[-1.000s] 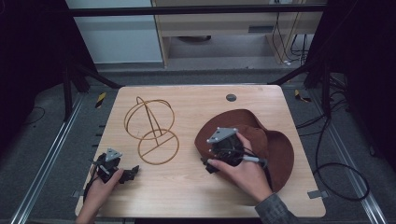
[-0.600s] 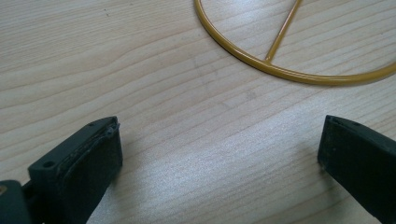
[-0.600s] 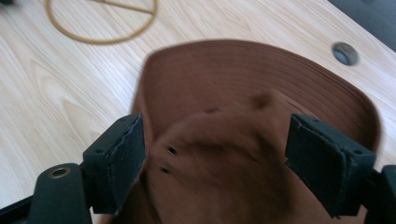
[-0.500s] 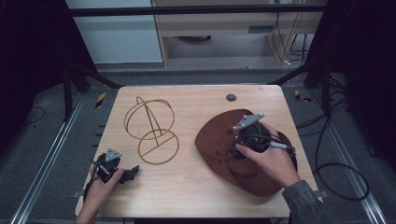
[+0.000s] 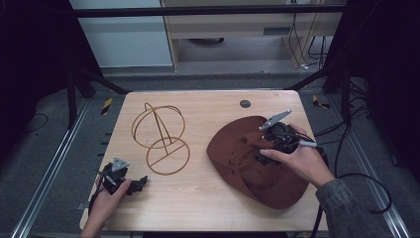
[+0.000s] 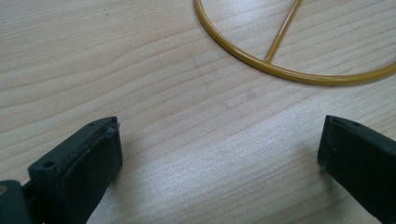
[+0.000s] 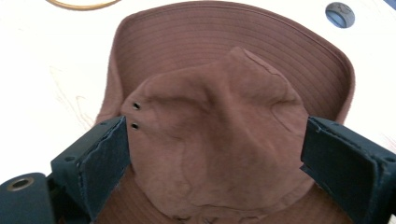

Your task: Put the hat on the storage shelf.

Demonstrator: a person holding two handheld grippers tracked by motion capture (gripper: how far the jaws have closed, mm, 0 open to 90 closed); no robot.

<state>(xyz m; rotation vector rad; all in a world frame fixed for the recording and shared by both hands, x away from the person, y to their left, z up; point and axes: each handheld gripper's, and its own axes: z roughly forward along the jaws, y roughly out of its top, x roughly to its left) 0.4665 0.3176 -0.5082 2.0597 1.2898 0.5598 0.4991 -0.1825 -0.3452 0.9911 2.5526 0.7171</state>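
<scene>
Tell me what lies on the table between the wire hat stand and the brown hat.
Nothing: in the high view, bare wooden table separates the wire hat stand from the brown hat.

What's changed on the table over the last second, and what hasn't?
The right tongs moved from the near left edge of the brown hat rightward across it, and now hang over its crown. Their jaws have just been opening and now stand wide on either side of the crown without pressing it. The left tongs, the wire stand and the hat stayed put.
</scene>
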